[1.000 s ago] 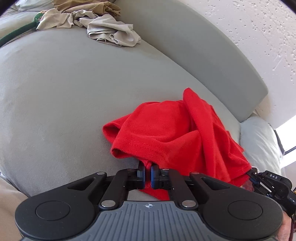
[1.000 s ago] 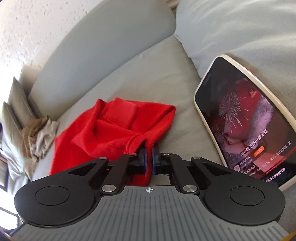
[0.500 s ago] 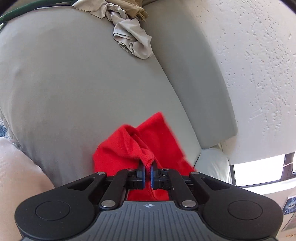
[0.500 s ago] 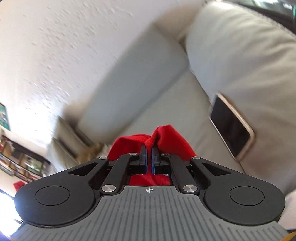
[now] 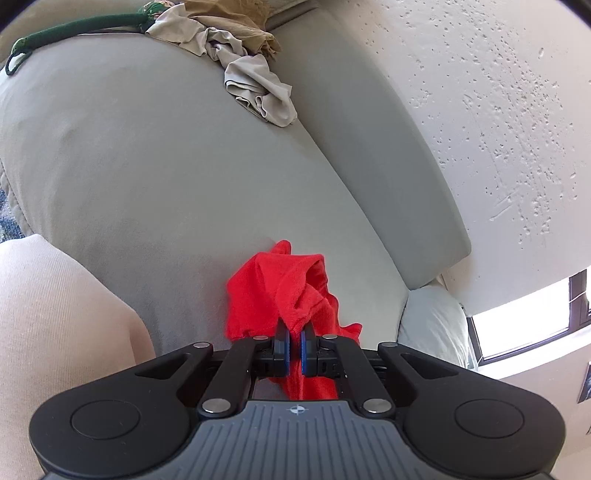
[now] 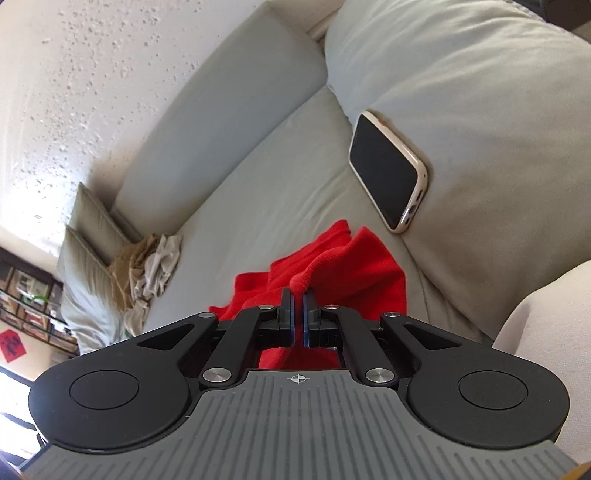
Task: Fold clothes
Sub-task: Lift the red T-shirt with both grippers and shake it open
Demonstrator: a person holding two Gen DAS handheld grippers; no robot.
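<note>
A red fleece garment (image 5: pixel 280 291) hangs bunched above the grey sofa seat (image 5: pixel 166 177). My left gripper (image 5: pixel 294 334) is shut on one edge of it. In the right wrist view the same red garment (image 6: pixel 354 266) hangs below my right gripper (image 6: pixel 298 295), which is shut on another edge. Both grippers hold it lifted off the seat; its lower part is hidden behind the gripper bodies.
A pile of beige clothes (image 5: pixel 236 62) lies at the far end of the sofa, also in the right wrist view (image 6: pixel 147 266). A phone (image 6: pixel 388 173) leans on the big cushion (image 6: pixel 480 92). A green cord (image 5: pixel 74 26) lies at the sofa edge. A person's leg (image 5: pixel 55 332) is near left.
Both grippers lifted the red garment off the seat, from spread on the sofa to hanging bunched below the fingers. The phone's screen now looks dark.
</note>
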